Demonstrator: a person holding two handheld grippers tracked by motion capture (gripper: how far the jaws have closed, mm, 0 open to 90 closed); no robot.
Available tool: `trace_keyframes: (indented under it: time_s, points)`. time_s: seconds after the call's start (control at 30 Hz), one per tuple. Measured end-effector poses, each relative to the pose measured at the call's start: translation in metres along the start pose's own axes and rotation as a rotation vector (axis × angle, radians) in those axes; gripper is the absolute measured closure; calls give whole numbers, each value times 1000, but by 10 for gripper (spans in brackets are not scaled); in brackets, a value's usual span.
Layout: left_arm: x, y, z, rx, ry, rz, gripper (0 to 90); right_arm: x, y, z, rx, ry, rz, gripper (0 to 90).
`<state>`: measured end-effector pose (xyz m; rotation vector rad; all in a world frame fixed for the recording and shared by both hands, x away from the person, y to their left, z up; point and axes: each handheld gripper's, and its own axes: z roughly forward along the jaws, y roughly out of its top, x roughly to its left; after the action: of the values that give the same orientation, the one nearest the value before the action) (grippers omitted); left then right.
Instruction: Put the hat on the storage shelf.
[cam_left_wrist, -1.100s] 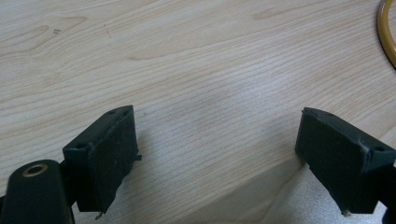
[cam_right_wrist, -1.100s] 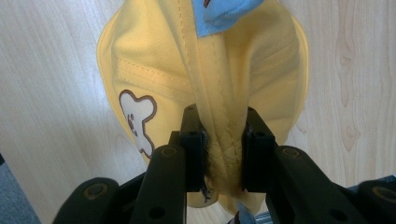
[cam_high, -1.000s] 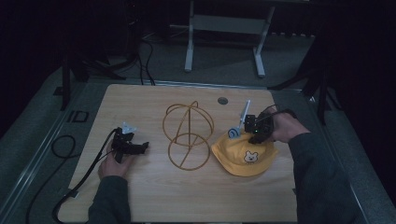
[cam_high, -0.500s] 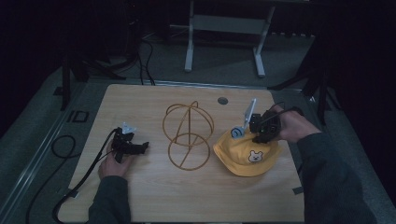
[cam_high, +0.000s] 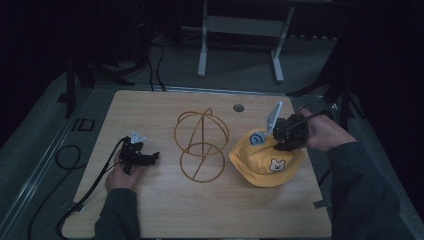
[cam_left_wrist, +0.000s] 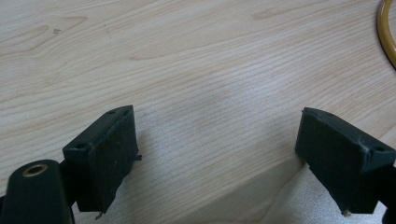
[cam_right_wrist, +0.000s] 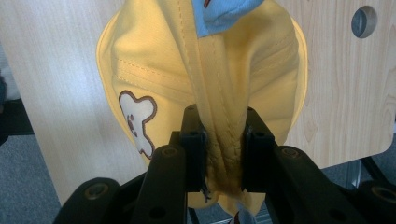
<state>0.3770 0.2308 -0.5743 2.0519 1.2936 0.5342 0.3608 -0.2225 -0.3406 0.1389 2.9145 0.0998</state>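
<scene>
One soft, light yellow cloth hat (cam_right_wrist: 205, 70) bunches easily, so the right gripper (cam_right_wrist: 223, 154) pinches its folded brim.

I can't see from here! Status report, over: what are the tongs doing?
Right tongs shut on yellow hat. Left tongs open on table. Wire stand beside hat.

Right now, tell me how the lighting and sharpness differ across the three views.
High view: dim, surroundings nearly black, the yellow hat and wire stand soft. Left gripper view: bright, even light on the table, grain sharp, the left tongs casting faint shadows. Right gripper view: well lit, hat stitching crisp between the right tongs.
</scene>
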Motion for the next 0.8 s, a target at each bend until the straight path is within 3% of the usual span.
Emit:
trace_keyframes:
  time_s: [0.37, 0.8]
  points:
    - [0, 0, 0, -2, 1, 0, 127, 7, -1, -5, 34, -29, -38, 753]
    - [0, 0, 0, -2, 1, 0, 127, 9, -9, -23, -29, -38, -40, 752]
